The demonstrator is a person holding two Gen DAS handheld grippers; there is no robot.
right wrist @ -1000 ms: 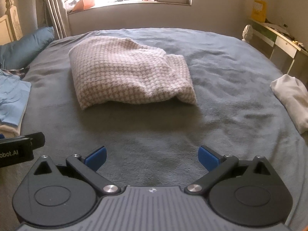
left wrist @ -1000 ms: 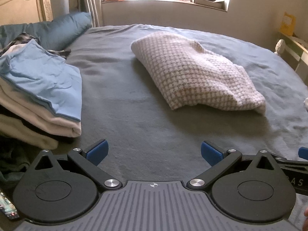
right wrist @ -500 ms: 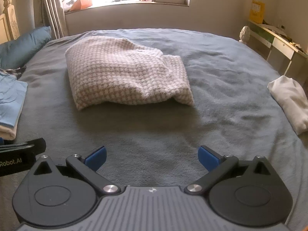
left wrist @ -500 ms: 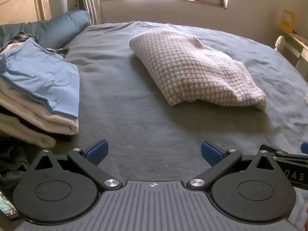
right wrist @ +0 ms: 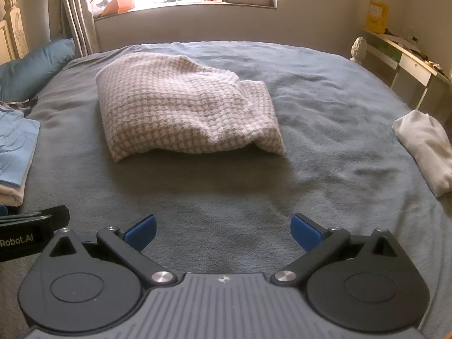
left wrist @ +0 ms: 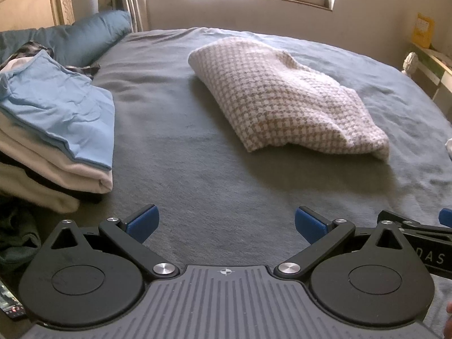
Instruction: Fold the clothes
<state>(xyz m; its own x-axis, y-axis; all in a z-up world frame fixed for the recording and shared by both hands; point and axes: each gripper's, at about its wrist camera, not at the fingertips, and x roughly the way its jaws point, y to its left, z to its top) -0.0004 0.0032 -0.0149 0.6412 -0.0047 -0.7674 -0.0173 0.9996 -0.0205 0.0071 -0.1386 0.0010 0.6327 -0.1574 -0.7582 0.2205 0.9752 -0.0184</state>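
A folded beige-and-white houndstooth knit (left wrist: 285, 96) (right wrist: 183, 113) lies in the middle of the grey bed (left wrist: 197, 175) (right wrist: 325, 147). My left gripper (left wrist: 226, 221) hovers over the near part of the bed, well short of the knit, open and holding nothing. My right gripper (right wrist: 223, 230) is beside it to the right, also open and holding nothing, with the knit ahead and slightly left. A stack of folded clothes topped by a light blue garment (left wrist: 59, 113) (right wrist: 14, 147) sits on the left of the bed.
A white folded garment (right wrist: 426, 149) lies at the bed's right edge. A blue pillow (left wrist: 84, 39) (right wrist: 31, 67) and a headboard (left wrist: 34, 2) are at the far left. A windowsill (right wrist: 197, 0) with clutter runs behind; a desk (right wrist: 406, 59) stands at the right.
Both grippers have drifted slightly, so the knit sits a little lower and nearer in each view. Both stay open; no cloth has moved.
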